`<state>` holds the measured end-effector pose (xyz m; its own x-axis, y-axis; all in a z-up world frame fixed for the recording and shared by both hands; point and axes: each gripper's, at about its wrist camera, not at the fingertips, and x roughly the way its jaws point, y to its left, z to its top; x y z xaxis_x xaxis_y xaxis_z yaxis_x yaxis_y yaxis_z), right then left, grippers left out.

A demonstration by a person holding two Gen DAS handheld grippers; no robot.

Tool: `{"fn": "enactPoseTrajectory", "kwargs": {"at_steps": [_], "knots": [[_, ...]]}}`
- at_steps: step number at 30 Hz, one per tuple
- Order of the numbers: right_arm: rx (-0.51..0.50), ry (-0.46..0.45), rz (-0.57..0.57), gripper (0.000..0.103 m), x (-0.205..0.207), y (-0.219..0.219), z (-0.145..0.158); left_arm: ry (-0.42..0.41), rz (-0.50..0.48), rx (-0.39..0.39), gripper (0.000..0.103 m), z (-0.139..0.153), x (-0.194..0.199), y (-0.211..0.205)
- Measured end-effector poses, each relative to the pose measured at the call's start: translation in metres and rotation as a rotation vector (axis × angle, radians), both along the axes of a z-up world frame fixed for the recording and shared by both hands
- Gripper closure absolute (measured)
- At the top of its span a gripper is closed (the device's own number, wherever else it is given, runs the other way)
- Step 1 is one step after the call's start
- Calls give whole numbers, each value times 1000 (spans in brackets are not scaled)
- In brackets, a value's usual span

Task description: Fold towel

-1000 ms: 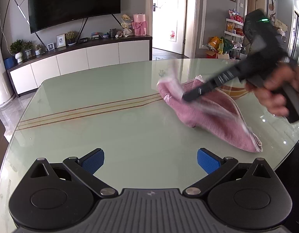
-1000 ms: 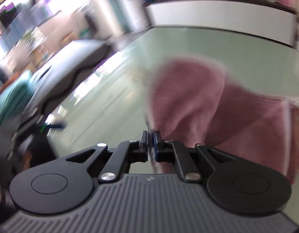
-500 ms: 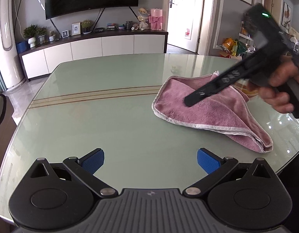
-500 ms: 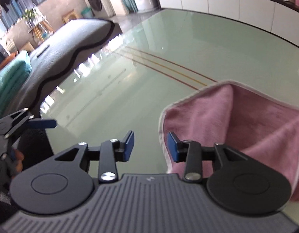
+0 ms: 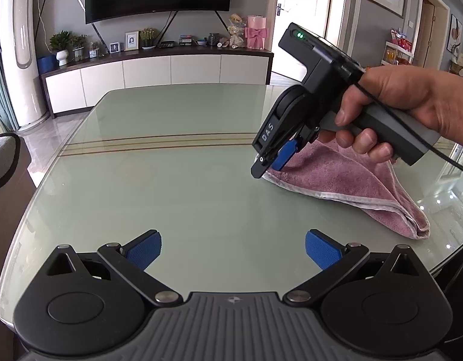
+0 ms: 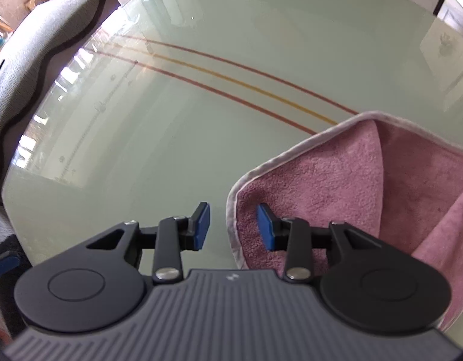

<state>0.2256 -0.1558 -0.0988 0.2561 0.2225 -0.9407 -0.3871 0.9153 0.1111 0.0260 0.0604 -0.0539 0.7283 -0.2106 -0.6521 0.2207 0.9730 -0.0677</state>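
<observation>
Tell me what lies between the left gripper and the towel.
Only bare glass table lies between the left gripper and the pink towel, as the left wrist view shows.

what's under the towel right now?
Only the glass table shows around the towel. It is folded over itself, so a lower layer lies under the top flap; anything else beneath is covered.

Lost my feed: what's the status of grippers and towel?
Left gripper open, empty. Right gripper closing, pads astride the pink terry towel's pale hem, not pressing. Towel roughly folded on green glass table. Nothing in the way.
</observation>
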Motion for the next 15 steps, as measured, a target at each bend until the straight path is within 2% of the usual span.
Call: {"fn": "enactPoseTrajectory", "kwargs": {"at_steps": [4, 11, 15], "knots": [[-6, -8, -10, 93, 0, -8, 1, 4, -4, -1, 0, -2, 1, -2], [75, -30, -34, 96, -2, -34, 22, 11, -6, -5, 0, -5, 4, -3], [173, -81, -45, 96, -7, -63, 58, 10, -5, -7, 0, -6, 7, -1]]}}
